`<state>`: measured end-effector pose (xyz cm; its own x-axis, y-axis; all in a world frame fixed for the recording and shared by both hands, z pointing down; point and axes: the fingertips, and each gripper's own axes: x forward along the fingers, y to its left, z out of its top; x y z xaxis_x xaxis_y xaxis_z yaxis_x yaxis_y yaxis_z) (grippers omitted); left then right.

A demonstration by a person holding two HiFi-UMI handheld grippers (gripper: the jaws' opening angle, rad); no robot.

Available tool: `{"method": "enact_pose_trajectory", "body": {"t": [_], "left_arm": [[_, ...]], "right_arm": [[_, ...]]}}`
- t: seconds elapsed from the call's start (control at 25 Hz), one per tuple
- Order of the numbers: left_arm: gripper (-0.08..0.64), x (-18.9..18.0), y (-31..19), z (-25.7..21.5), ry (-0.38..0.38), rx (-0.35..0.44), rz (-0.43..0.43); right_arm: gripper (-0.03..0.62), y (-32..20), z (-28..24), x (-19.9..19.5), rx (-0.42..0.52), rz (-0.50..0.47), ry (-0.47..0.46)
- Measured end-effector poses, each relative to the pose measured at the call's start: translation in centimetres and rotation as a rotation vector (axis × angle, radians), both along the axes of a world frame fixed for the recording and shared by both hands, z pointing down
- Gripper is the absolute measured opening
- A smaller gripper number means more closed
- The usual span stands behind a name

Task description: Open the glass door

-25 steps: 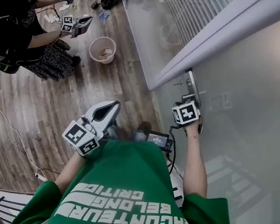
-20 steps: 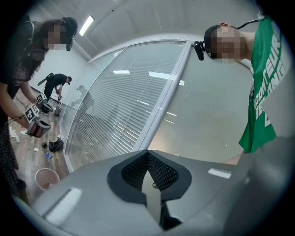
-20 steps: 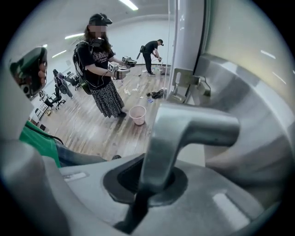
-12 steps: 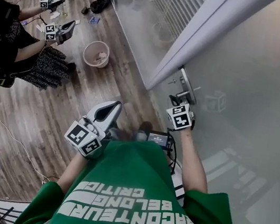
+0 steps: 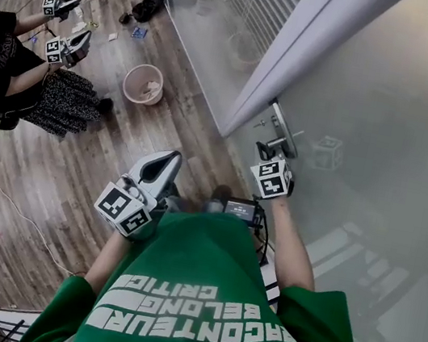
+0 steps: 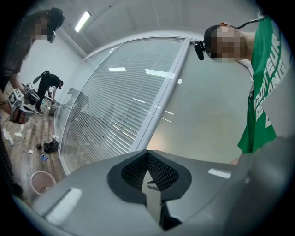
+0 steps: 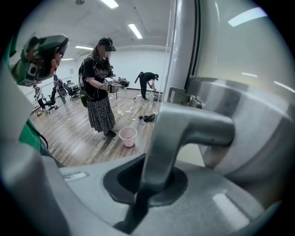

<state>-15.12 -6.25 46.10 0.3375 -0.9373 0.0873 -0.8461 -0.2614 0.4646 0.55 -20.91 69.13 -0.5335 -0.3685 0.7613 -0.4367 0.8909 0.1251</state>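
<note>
The frosted glass door (image 5: 381, 154) fills the right of the head view, and its metal lever handle (image 5: 274, 146) sits by the pale frame. My right gripper (image 5: 267, 154) is shut on that handle, pointing down at it. In the right gripper view the handle (image 7: 184, 131) runs from between the closed jaws of that gripper (image 7: 147, 184) up to the door plate. My left gripper (image 5: 168, 160) hovers away from the door, over the floor, pointing level. In its own view the left gripper (image 6: 148, 182) is shut with nothing in it.
A curved glass wall with blinds (image 6: 115, 106) continues left of the door frame (image 5: 291, 57). A pink bin (image 5: 143, 84) stands on the wood floor. A person in black (image 5: 18, 74) with two grippers stands at the far left. Cables and small litter lie on the floor.
My right gripper has tipped downward on the handle and shifted slightly left in the head view. The left gripper has stayed nearly where it was. The person at the left has drifted further left in the picture.
</note>
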Motion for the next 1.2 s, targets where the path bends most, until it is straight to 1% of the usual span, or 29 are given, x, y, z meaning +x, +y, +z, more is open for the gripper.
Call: {"method": "enact_pose_trajectory", "body": {"t": [0.44, 0.76, 1.0, 1.2], "left_arm": [[0.017, 0.3, -0.1, 0.8, -0.008, -0.002, -0.001], [0.017, 0.8, 0.4, 0.6, -0.011, 0.0, 0.002], [0.017, 1.6, 0.7, 1.0, -0.015, 0.001, 0.007], [0.017, 2.0, 0.5, 0.6, -0.013, 0.005, 0.007]], "right_arm": [[-0.006, -2.5, 1.3, 1.3, -0.007, 0.03, -0.007], [-0.006, -4.2, 1.2, 2.4, -0.032, 0.061, -0.003], [-0.006, -6.1, 2.2, 3.9, -0.05, 0.087, 0.008], [-0.008, -8.4, 1.9, 5.6, -0.087, 0.149, 0.036]]}}
